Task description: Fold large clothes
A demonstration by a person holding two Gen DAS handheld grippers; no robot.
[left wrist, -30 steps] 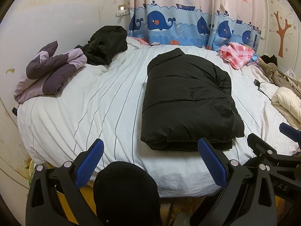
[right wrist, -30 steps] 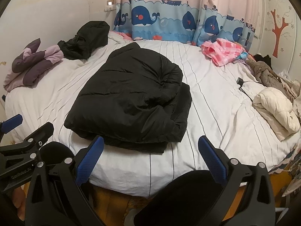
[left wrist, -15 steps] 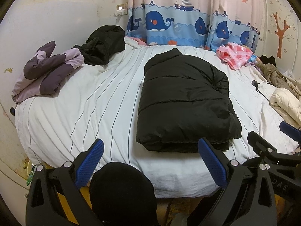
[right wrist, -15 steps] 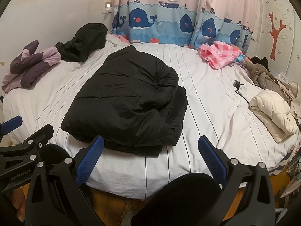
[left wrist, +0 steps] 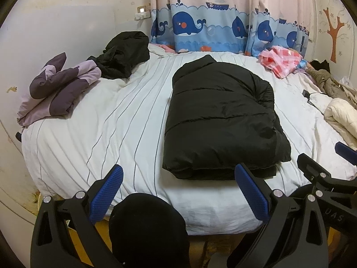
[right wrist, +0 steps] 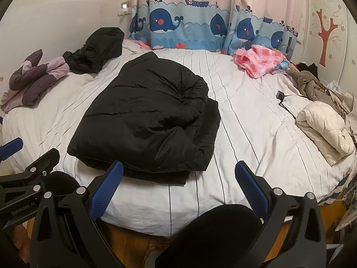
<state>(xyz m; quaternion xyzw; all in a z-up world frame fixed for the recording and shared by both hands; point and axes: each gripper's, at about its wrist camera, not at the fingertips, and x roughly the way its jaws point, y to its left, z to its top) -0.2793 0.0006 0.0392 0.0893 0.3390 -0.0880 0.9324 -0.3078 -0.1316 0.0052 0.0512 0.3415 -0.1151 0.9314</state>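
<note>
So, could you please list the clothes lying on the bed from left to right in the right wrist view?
Purple quilt → black hoodie → folded black jacket → pink checked cloth → brown coat.

The folded puffy quilted jacket [left wrist: 221,120] is plain black. The bed sheet [left wrist: 116,120] is white with thin dark stripes. At the bed's far left corner a crumpled garment [left wrist: 125,53] is black, and the bundle beside it [left wrist: 58,89] mixes lilac and dark purple. The curtain [left wrist: 212,11] is pink above a blue band with navy whales. The cloth at the far right corner [left wrist: 281,60] is pink-and-white check. Each claw's pads [left wrist: 107,196] are blue on black frames.
</note>
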